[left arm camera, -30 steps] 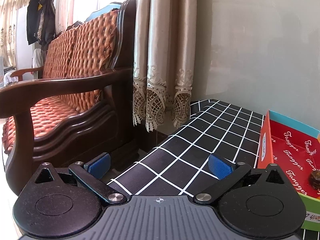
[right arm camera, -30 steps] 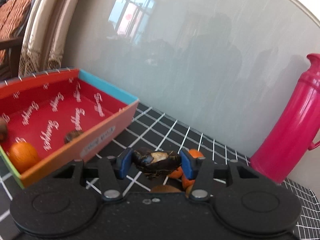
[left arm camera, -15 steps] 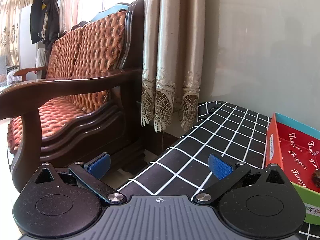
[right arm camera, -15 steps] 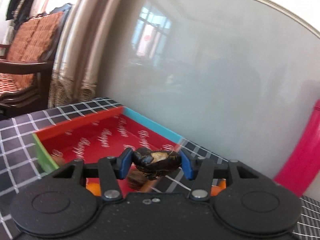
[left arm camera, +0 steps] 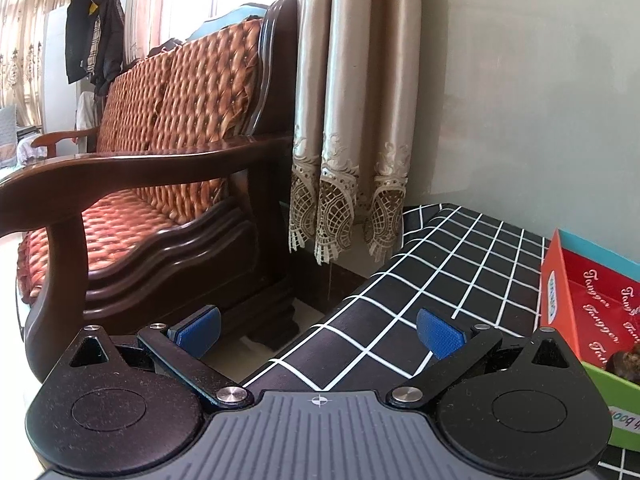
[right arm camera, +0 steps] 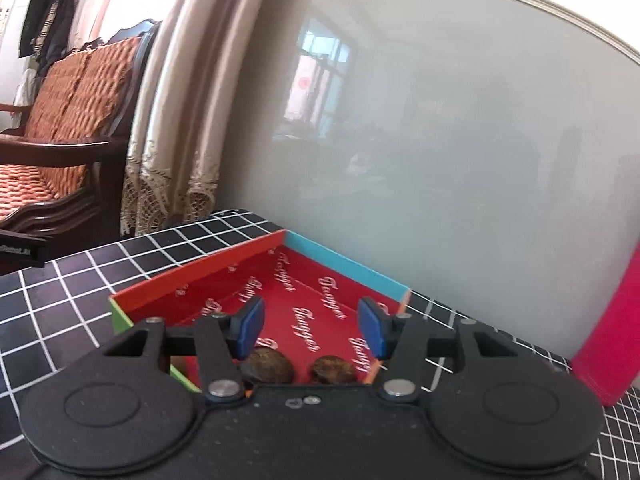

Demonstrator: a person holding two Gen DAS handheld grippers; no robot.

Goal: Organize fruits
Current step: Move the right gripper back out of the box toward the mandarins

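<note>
In the right wrist view my right gripper (right arm camera: pixel 312 326) is open and empty above the near part of a red cardboard box (right arm camera: pixel 240 256). Two dark brown fruits lie on the box floor just below the fingers, one on the left (right arm camera: pixel 267 366) and one on the right (right arm camera: pixel 334 368). In the left wrist view my left gripper (left arm camera: pixel 318 330) is open and empty over the left edge of the checked table (left arm camera: pixel 460 264). The same red box (left arm camera: pixel 554 280) sits at the right edge of that view with a dark fruit (left arm camera: pixel 624 364) in it.
A pink thermos (right arm camera: pixel 608 344) stands on the table right of the box. A wooden sofa with orange cushions (left arm camera: pixel 132 216) and a beige curtain (left arm camera: pixel 352 120) stand left of the table. A grey wall (right arm camera: pixel 440 140) runs behind the table.
My right gripper moved left over the red box and opened, and the dark fruit it held now lies in the box. My left gripper stayed open and shifted slightly left.
</note>
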